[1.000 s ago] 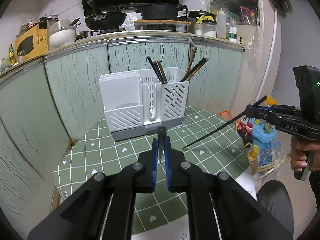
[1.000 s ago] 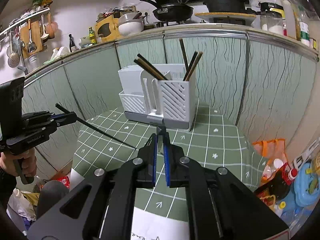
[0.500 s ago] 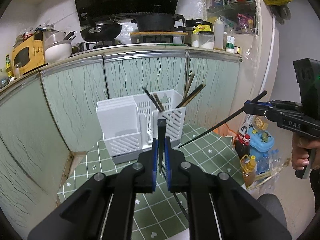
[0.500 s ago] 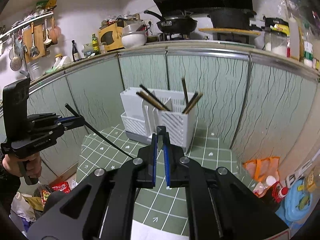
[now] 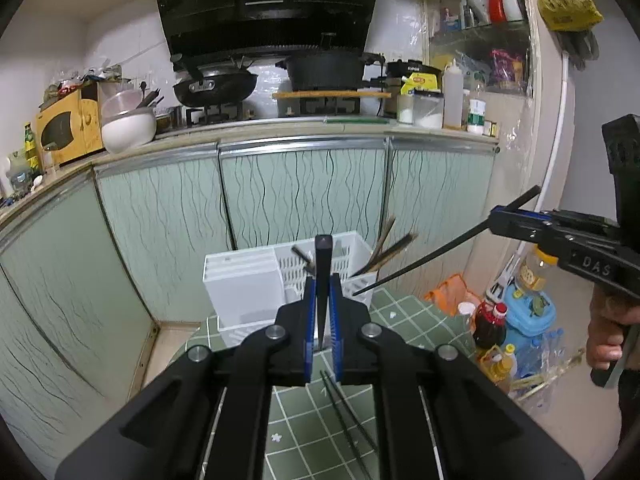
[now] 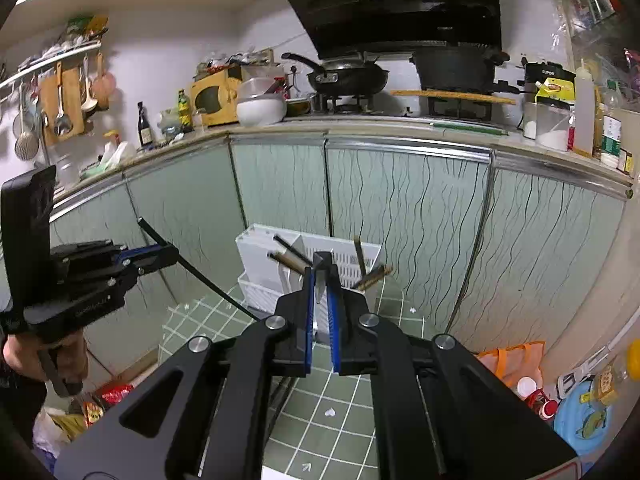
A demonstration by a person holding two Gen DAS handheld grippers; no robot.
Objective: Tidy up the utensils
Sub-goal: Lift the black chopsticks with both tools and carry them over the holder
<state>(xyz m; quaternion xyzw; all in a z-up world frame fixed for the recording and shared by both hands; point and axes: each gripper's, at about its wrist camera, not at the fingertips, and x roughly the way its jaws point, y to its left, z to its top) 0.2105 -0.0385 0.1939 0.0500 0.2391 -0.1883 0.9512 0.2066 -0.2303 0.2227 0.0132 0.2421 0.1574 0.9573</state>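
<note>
A white slotted utensil holder stands at the far edge of a green tiled table; it also shows in the right wrist view. Several dark and wooden chopsticks stand in it. My left gripper is shut on a black chopstick, and appears in the right wrist view with its chopstick slanting down. My right gripper is shut on a black chopstick; in the left wrist view its chopstick points toward the holder.
Green cabinet doors stand behind the table under a counter with a wok and a pot. Bottles and a blue container sit on the floor at the right. An orange bag lies by the cabinets.
Both grippers have risen with their chopsticks, so the holder and table sit lower in both views. The right gripper's chopstick tip is closer to the holder.
</note>
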